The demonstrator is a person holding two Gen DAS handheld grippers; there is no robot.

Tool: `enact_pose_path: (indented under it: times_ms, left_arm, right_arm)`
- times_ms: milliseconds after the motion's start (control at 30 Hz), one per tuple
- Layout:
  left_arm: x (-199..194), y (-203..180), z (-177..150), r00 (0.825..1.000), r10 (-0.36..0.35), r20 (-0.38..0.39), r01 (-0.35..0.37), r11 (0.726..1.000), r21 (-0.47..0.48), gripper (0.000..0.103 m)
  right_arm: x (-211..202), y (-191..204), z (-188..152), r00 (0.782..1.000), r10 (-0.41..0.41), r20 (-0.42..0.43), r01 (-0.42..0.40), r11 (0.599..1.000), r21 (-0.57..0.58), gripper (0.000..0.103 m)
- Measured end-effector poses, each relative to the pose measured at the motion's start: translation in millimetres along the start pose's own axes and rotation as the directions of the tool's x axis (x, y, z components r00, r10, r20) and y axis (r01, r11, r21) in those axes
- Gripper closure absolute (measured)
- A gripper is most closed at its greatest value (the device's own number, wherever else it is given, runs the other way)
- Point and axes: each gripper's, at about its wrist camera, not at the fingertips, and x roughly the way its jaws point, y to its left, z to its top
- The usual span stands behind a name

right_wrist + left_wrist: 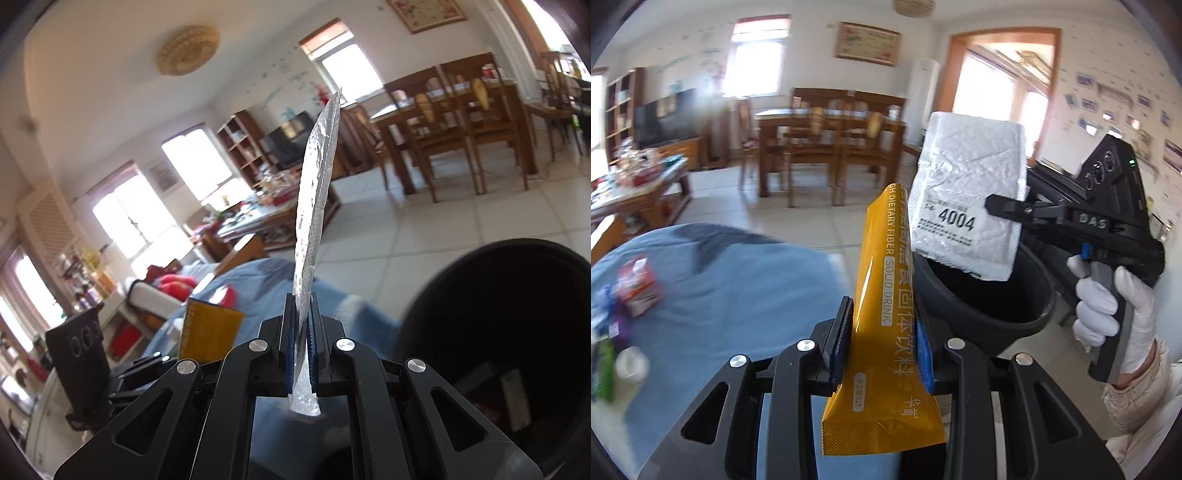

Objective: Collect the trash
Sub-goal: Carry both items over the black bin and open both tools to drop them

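Left wrist view: left gripper (882, 339) is closed partway on a yellow drink sachet (882, 295), pads pressing both faces. Sachet stands upright between the fingers, its top rising past the fingertips, its sealed bottom edge hanging back toward the camera. Just beyond and to the right sits a black trash bin (982, 310), mouth open, on the tiled floor (798, 221) beside the blue-covered surface (738, 295). Above the bin's rim, the right gripper (1004, 206) pinches the right edge of a white padded mailer (964, 192) with a label reading 4004; mailer hangs over the bin opening. A white-gloved hand (1115, 310) grips the handle. Blurred small packets (635, 288) lie near the left edge of the blue cover.

Right wrist view: right gripper (303, 332) is fully closed on the white padded mailer (314, 192), seen edge-on, standing straight up from between the pads, a little tail showing behind them. Black trash bin (480, 295) fills the lower right, just beside the fingers. Yellow drink sachet (210, 332) and the left gripper's body show at lower left, over the blue-covered surface (258, 284).
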Motion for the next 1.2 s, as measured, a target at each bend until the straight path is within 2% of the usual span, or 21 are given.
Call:
enact_pose_path:
  times_ms: [200, 400, 533, 667, 733, 800, 833, 867, 900, 933, 967, 1200]
  left_arm:
    - [57.3, -46.1, 18.3, 0.994, -0.104, -0.043, 0.107, 0.992, 0.060, 0.072]
    - [102.7, -80.2, 30.7, 0.982, -0.173, -0.081, 0.180, 0.979, 0.092, 0.072]
    - [137.5, -90.0, 33.9, 0.977, -0.177, -0.120, 0.189, 0.977, 0.098, 0.072]
    - [151.6, -99.0, 28.0, 0.974, -0.175, -0.143, 0.191, 0.976, 0.107, 0.071]
    - [153.8, -104.2, 27.4, 0.974, -0.170, -0.150, 0.188, 0.976, 0.110, 0.069]
    - [154.8, -102.2, 26.2, 0.977, -0.151, -0.149, 0.169, 0.979, 0.112, 0.069]
    - [154.5, -102.5, 26.3, 0.978, -0.144, -0.149, 0.161, 0.981, 0.111, 0.066]
    - [153.7, -101.1, 26.2, 0.980, -0.133, -0.147, 0.150, 0.983, 0.108, 0.057]
    - [151.5, -99.1, 26.1, 0.982, -0.123, -0.140, 0.138, 0.985, 0.105, 0.049]
    - [147.3, -97.6, 25.4, 0.985, -0.115, -0.129, 0.129, 0.986, 0.104, 0.036]
    - [143.0, -96.6, 25.2, 0.988, -0.106, -0.114, 0.118, 0.987, 0.105, 0.030]
    - [118.3, -86.8, 22.7, 0.993, -0.094, -0.071, 0.101, 0.990, 0.100, 0.028]
  right_arm:
    - [-42.7, -82.9, -7.1, 0.991, -0.128, 0.031, 0.126, 0.990, 0.070, 0.096]
    - [-69.3, -141.2, -21.9, 0.978, -0.210, 0.024, 0.206, 0.972, 0.116, 0.096]
    - [-77.6, -166.7, -34.2, 0.972, -0.235, 0.010, 0.231, 0.963, 0.140, 0.096]
    - [-80.6, -179.9, -45.7, 0.969, -0.247, -0.003, 0.245, 0.959, 0.146, 0.096]
    - [-74.4, -172.7, -50.8, 0.967, -0.254, -0.013, 0.254, 0.956, 0.145, 0.096]
    - [-73.1, -173.4, -53.5, 0.968, -0.250, -0.026, 0.251, 0.956, 0.151, 0.084]
    - [-73.2, -174.8, -54.8, 0.969, -0.246, -0.027, 0.247, 0.956, 0.159, 0.064]
    - [-72.8, -174.7, -55.1, 0.970, -0.241, -0.024, 0.242, 0.955, 0.170, 0.044]
    - [-71.1, -170.4, -54.5, 0.971, -0.237, -0.017, 0.236, 0.955, 0.178, 0.039]
    - [-70.4, -166.1, -54.4, 0.972, -0.237, -0.008, 0.234, 0.956, 0.178, 0.039]
    - [-71.2, -164.4, -55.4, 0.969, -0.246, -0.003, 0.243, 0.956, 0.166, 0.039]
    - [-63.7, -132.8, -46.2, 0.968, -0.249, 0.018, 0.245, 0.961, 0.125, 0.039]
